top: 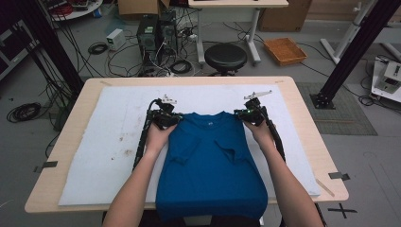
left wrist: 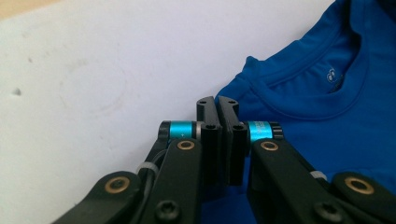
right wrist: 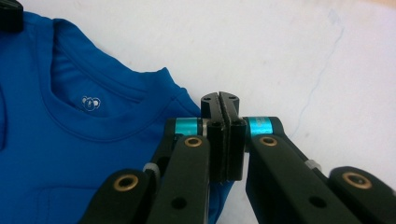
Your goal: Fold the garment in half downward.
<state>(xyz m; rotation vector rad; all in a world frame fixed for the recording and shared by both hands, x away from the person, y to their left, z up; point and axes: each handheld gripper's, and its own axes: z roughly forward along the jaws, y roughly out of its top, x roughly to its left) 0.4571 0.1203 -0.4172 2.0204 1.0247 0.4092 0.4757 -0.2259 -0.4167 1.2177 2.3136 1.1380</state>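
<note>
While the blue T-shirt (top: pixel 210 161) was laid flat on the white mat (top: pixel 108 142) with its collar away from the person (the sleeves were folded inward), each shoulder was pinched by a gripper. The left gripper (left wrist: pixel 217 103) was closed on the shoulder fabric, and the right gripper (right wrist: pixel 220 100) was closed on the other shoulder edge.

White mat (top: pixel 108 137) bare L & R of shirt (top: pixel 210 165).
</note>
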